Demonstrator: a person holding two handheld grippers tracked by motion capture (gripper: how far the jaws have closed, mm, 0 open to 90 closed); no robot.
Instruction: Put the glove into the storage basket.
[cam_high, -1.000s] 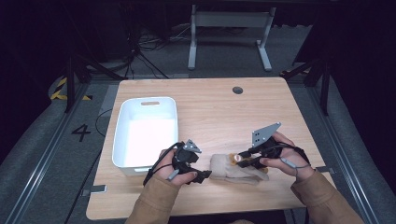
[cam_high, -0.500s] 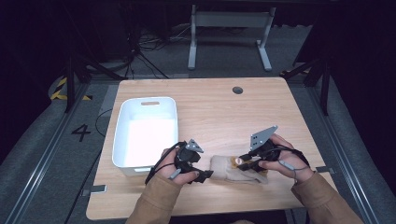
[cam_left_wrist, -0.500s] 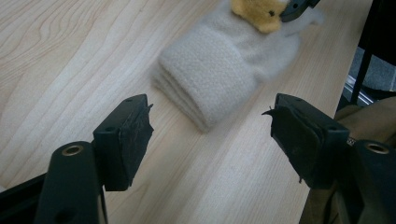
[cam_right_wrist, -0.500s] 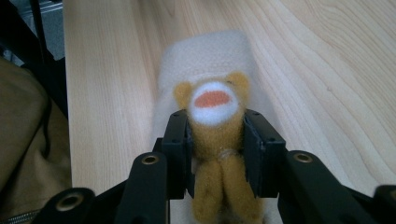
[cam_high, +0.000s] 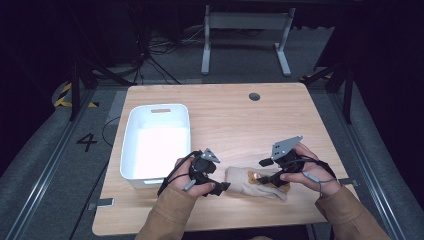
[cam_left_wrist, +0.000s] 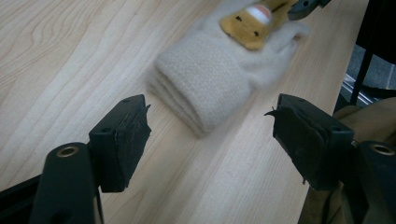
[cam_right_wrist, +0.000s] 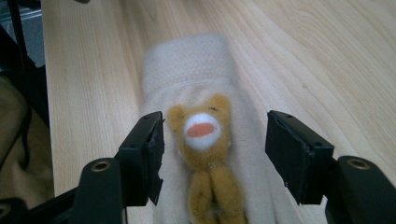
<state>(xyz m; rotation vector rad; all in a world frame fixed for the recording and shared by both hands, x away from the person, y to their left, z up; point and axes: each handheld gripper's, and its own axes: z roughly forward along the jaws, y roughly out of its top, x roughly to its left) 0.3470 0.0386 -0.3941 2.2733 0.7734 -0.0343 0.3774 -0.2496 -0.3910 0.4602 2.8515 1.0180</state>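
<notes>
A cream knitted glove (cam_high: 250, 182) with a small brown bear figure (cam_high: 257, 176) sewn on it lies flat near the table's front edge. In the left gripper view its ribbed cuff (cam_left_wrist: 205, 79) lies just ahead of my left gripper (cam_left_wrist: 212, 123), which is open and empty. The same left gripper (cam_high: 222, 186) sits at the glove's left end in the high view. My right gripper (cam_right_wrist: 212, 149) is open, its jaws standing either side of the bear (cam_right_wrist: 205, 140) above the glove (cam_right_wrist: 187, 65). Seen from above, that right gripper (cam_high: 262, 177) is over the glove's right part.
A white rectangular bin (cam_high: 157, 142) stands on the wooden table (cam_high: 235, 115) to the left of my left hand. A round cable hole (cam_high: 255, 96) is at the back of the table. Floor rails run along both sides.
My right gripper has come down and slightly left over the glove. My left gripper has edged right toward the cuff. The glove stays flat on the table.
</notes>
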